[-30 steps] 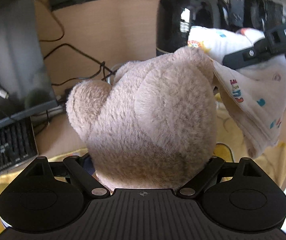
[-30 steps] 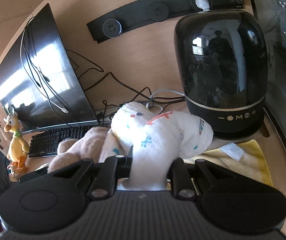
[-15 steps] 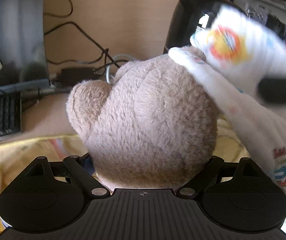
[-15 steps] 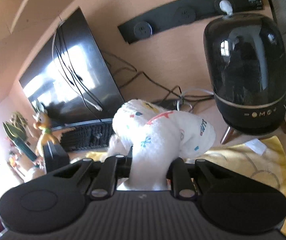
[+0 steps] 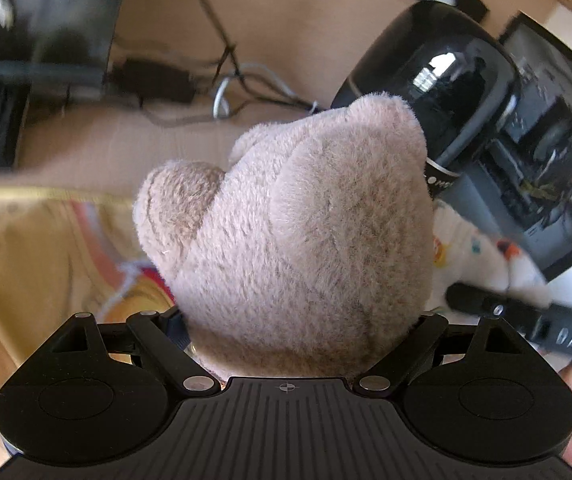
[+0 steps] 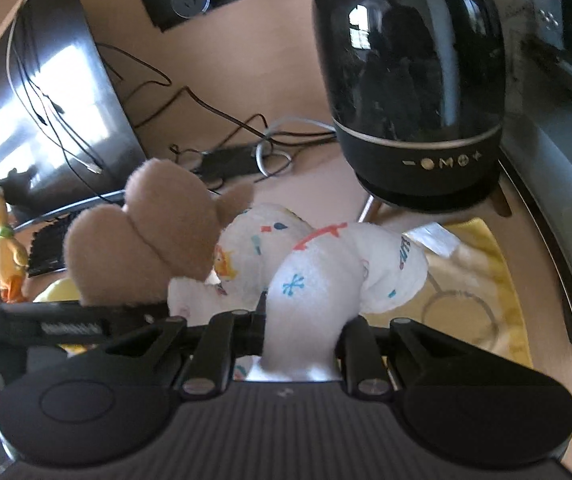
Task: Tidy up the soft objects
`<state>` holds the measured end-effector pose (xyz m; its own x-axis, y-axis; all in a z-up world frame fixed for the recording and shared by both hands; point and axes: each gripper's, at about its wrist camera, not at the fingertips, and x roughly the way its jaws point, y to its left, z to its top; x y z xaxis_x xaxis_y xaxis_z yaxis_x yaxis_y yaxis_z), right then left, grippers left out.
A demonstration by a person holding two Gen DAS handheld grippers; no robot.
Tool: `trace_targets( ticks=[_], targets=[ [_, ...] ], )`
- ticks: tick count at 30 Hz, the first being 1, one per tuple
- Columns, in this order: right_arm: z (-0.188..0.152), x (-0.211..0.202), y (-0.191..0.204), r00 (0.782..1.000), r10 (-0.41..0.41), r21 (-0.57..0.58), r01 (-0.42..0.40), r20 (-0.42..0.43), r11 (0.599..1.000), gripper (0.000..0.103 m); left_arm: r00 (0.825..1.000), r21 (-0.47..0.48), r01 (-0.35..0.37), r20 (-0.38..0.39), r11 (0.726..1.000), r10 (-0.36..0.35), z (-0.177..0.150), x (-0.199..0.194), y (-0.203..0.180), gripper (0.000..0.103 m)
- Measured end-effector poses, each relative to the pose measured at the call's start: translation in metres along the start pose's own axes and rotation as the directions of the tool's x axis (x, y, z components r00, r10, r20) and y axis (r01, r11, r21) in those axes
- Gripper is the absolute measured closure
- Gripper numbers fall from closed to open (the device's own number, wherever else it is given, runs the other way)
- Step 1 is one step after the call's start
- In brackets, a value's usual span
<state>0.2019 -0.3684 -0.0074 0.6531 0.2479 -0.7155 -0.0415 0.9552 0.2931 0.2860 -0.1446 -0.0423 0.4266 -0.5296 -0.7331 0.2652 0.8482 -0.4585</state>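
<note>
My left gripper (image 5: 286,344) is shut on a tan plush bear (image 5: 298,232), which fills the middle of the left wrist view and hides the fingertips. The bear also shows at the left of the right wrist view (image 6: 145,236), held above the desk. My right gripper (image 6: 302,336) is shut on a white cloth with coloured prints (image 6: 318,280), bunched between its fingers. The cloth shows at the right of the left wrist view (image 5: 482,256), below the bear, with the right gripper's finger (image 5: 526,320) across it.
A yellow patterned cloth (image 6: 482,300) lies on the wooden desk (image 6: 286,68) beneath both grippers. A black rounded speaker (image 6: 410,80) stands behind it. A monitor (image 6: 45,100), keyboard (image 6: 45,248), tangled cables (image 6: 225,148) and a yellow toy figure (image 6: 5,248) are to the left. A dark frame (image 6: 558,200) borders the right.
The white cloth has come off the top of the bear and now sits lower at the bear's right. Both grippers have swung; the bear now stands above the cloth's left side.
</note>
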Motion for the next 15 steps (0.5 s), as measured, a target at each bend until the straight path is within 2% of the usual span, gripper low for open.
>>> trace_targets(
  ticks=[4,7,9,12,15],
  targets=[
    [0.003,-0.009,0.007,0.999,0.031,0.006,-0.031,0.029,0.999,0.086,0.996,-0.142,0.044,-0.065,0.989,-0.054,0.001,0.011,0.021,0.011],
    [0.006,-0.025,0.016,0.993,0.1,0.007,-0.1,0.065,0.995,0.086,0.989,-0.25,0.068,-0.107,0.966,-0.098,-0.003,0.019,0.036,0.011],
    [0.009,-0.035,0.024,0.985,0.153,0.002,-0.154,0.084,0.988,0.086,0.976,-0.358,0.116,-0.131,0.927,-0.173,-0.007,0.027,0.051,0.011],
    [0.011,-0.046,0.043,0.971,0.214,-0.038,-0.212,0.101,0.977,0.086,0.944,-0.518,0.181,-0.146,0.836,-0.295,-0.017,0.042,0.073,0.011],
    [0.007,-0.04,0.062,0.965,0.256,-0.073,-0.252,0.061,0.965,0.086,0.917,-0.617,0.2,-0.155,0.761,-0.367,-0.029,0.055,0.088,0.011]
  ],
)
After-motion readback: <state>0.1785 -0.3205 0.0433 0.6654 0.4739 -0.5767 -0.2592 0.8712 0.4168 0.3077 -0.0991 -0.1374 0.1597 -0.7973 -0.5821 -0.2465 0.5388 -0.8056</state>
